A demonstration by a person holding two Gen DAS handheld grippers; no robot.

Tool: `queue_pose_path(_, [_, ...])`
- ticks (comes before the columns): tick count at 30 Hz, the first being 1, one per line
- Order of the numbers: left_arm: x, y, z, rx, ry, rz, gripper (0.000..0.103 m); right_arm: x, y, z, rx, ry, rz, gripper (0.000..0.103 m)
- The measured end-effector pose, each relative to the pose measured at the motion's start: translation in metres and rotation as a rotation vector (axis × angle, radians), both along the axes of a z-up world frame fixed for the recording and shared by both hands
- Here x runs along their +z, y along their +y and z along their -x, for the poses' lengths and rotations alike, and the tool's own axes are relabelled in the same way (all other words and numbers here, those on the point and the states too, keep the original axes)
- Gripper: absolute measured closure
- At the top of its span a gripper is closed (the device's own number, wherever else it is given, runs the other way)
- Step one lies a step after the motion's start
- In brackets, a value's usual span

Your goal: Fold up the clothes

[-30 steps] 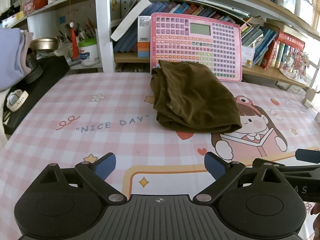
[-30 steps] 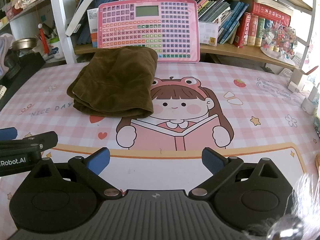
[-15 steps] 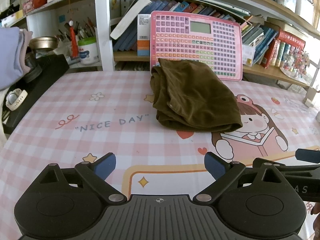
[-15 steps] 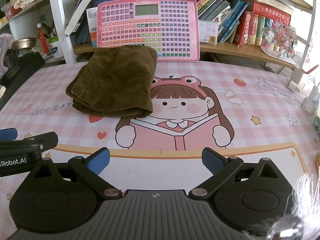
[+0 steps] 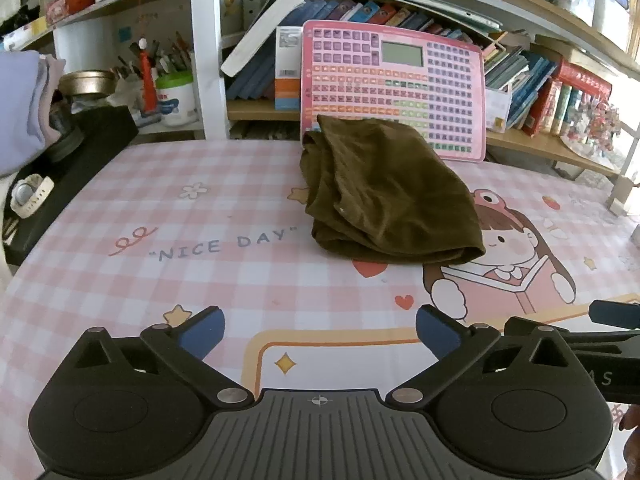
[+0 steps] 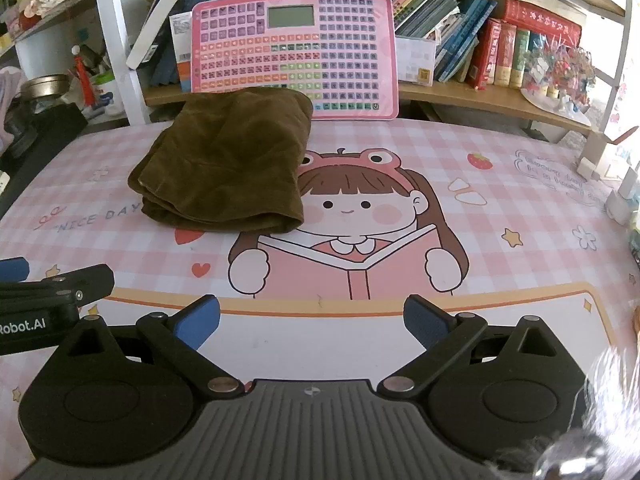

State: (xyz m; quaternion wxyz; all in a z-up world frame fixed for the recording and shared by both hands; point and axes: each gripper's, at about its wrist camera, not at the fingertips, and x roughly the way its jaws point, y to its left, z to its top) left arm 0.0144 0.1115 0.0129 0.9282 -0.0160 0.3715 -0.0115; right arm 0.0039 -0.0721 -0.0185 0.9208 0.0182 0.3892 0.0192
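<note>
The folded garment (image 5: 384,192) (image 6: 228,172) lies at the bench's (image 5: 200,280) far edge, well ahead of both released, empty hand-held grippers: left (image 5: 318,330), right (image 6: 312,316).

My two grippers sit side by side at the near edge of the table mat (image 6: 500,184), the left gripper (image 5: 318,332) to the left of the right gripper (image 6: 312,320), both well apart from the folded garment (image 5: 384,196). That garment lies on the mat toward the far side, left of the printed girl (image 6: 352,208) and right of the "NICE DAY" lettering (image 5: 224,244). Just behind it a keyboard board (image 6: 296,48) leans upright against the bookshelf (image 6: 492,96). Books (image 6: 500,52) stand on the shelf to the right of the board. At the far left a pen cup (image 5: 176,96) stands on a lower ledge.
</note>
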Motion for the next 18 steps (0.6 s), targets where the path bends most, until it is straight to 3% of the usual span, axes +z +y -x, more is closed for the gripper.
queue_pose_path(18, [0.0001, -0.0005, 0.0013, 0.001, 0.002, 0.003, 0.000, -0.0018, -0.0005, 0.0000, 0.004, 0.003, -0.013, 0.004])
